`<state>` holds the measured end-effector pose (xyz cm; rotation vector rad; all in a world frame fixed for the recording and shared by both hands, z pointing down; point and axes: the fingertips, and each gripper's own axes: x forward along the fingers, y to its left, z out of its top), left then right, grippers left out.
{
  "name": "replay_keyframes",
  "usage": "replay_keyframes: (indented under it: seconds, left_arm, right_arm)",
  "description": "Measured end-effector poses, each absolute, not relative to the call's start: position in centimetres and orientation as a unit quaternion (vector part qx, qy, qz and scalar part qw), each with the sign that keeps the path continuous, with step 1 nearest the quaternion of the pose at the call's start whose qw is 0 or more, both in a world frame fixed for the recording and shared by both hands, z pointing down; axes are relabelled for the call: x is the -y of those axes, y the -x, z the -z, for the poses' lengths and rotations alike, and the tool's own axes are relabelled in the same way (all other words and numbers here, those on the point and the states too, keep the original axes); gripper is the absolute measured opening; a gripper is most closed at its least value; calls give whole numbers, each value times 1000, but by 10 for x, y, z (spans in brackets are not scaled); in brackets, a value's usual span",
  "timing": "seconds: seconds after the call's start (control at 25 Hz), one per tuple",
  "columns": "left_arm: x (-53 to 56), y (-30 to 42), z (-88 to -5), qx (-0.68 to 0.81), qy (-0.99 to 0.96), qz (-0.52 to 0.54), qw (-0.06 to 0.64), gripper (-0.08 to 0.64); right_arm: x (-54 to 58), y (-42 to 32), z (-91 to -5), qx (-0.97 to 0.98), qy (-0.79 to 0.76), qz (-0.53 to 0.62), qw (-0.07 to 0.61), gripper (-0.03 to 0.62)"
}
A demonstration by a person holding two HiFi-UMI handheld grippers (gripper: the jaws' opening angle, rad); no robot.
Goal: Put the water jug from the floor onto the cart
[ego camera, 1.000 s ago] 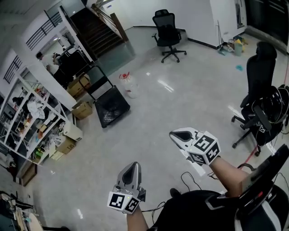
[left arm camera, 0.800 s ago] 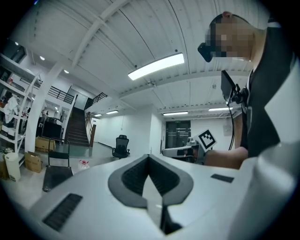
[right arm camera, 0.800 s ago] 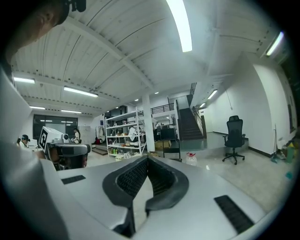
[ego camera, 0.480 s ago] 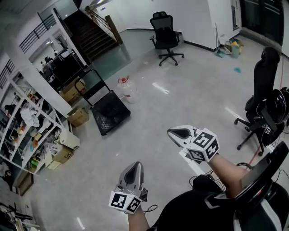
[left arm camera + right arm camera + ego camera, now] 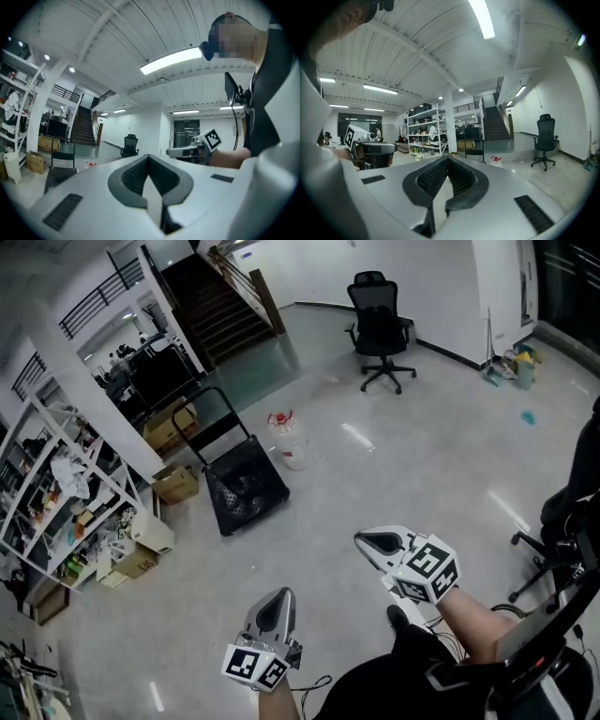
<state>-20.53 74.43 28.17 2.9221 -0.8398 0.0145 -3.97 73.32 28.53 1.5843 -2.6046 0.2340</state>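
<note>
The water jug (image 5: pixel 291 441), clear with a red cap, stands on the floor just right of the black platform cart (image 5: pixel 246 486), whose handle rises at its far end. Both are well ahead of me. My left gripper (image 5: pixel 280 594) and right gripper (image 5: pixel 362 539) are held level in front of my body, both shut and empty, far short of the jug. In the left gripper view the jug (image 5: pixel 89 164) is small beside the cart (image 5: pixel 60 165), beyond the closed tips of the left gripper (image 5: pixel 149 157). From the right gripper (image 5: pixel 447 158) the jug (image 5: pixel 496 160) sits right of the cart (image 5: pixel 474 146).
Metal shelving (image 5: pixel 56 493) full of items lines the left side, with cardboard boxes (image 5: pixel 176 484) at its foot near the cart. An office chair (image 5: pixel 380 329) stands far ahead, another (image 5: pixel 572 512) at the right edge. Stairs (image 5: pixel 220 306) rise behind the cart.
Both grippers have been carried forward across the floor, still shut. The jug and cart now look slightly nearer and sit further right in the head view.
</note>
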Motion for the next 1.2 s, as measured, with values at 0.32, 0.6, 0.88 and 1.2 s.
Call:
replay_keyframes:
  seconds: [0.32,0.6,0.88,1.2]
  left_arm:
    - [-599,138,-276,323,-944,0,63,-8]
    - [-508,89,-272,323,-944,-14,66,-8]
    - [-389,62,-294,307,-950,-16,62,-8]
    - [-224,68,-289,288,-956,-15,54,-8]
  right_arm:
    - [-597,-45,-279,868,-490,-70,39,2]
    - [-503,-93,-282,867,-491,-87,21,2]
    - [-383,-114,-300,859,-504,-87,33,2]
    - [-225,-103,-288,851,-517,-82,40,2]
